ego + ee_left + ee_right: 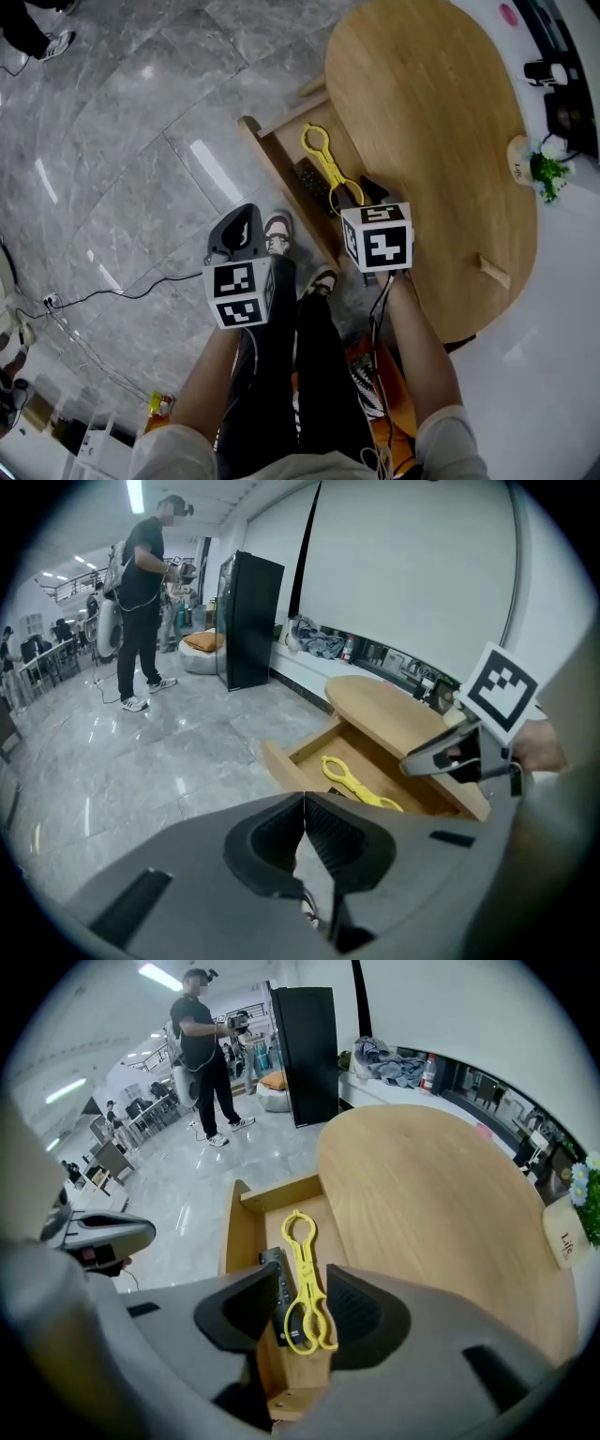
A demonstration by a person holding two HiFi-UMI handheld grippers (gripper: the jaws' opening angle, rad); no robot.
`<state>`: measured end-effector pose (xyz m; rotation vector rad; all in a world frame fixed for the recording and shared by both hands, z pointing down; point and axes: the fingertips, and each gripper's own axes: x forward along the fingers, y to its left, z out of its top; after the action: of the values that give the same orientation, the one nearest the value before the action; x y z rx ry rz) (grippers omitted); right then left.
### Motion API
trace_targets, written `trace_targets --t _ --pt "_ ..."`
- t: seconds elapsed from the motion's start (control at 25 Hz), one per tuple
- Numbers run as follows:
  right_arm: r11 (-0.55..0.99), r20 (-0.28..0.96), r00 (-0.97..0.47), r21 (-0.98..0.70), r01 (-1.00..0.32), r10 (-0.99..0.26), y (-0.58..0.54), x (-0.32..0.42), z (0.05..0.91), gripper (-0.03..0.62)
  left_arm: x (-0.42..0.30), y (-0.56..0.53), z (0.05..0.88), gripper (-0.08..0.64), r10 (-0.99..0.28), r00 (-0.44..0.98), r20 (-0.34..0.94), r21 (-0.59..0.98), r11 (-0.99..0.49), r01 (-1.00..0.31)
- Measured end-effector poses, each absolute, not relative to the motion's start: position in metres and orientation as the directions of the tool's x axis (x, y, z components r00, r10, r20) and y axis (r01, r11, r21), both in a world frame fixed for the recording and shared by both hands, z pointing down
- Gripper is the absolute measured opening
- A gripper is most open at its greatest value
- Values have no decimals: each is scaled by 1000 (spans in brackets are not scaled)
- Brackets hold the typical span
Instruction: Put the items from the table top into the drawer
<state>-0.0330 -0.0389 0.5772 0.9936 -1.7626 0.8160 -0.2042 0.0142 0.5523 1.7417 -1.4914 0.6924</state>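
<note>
Now looped yellow tongs (306, 1269) lie in the wooden drawer (234, 1237); right hand-held gripper (300, 1290) open, left hand-held gripper (305, 806) closed.

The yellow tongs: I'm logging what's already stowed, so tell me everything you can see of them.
The yellow tongs look like plastic, scissor-shaped: two finger loops at one end, a ring-shaped head at the other, arms closed. They lie flat in the open wooden drawer, lengthwise, loop end overlapping a black remote. The right gripper's open jaws flank that end without pressing it.
</note>
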Motion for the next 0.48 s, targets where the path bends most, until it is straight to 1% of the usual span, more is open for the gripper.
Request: trace_targets --t 0.28,0.48 --pt "425 912 -278 -133 -895 -301 -30 -14 558 152 -175 14 553 8 -579 219 786 185 -118 -976" --pt "365 909 -260 -133 -921 -325 -14 29 544 152 -136 10 549 8 -558 275 783 190 -206 -960"
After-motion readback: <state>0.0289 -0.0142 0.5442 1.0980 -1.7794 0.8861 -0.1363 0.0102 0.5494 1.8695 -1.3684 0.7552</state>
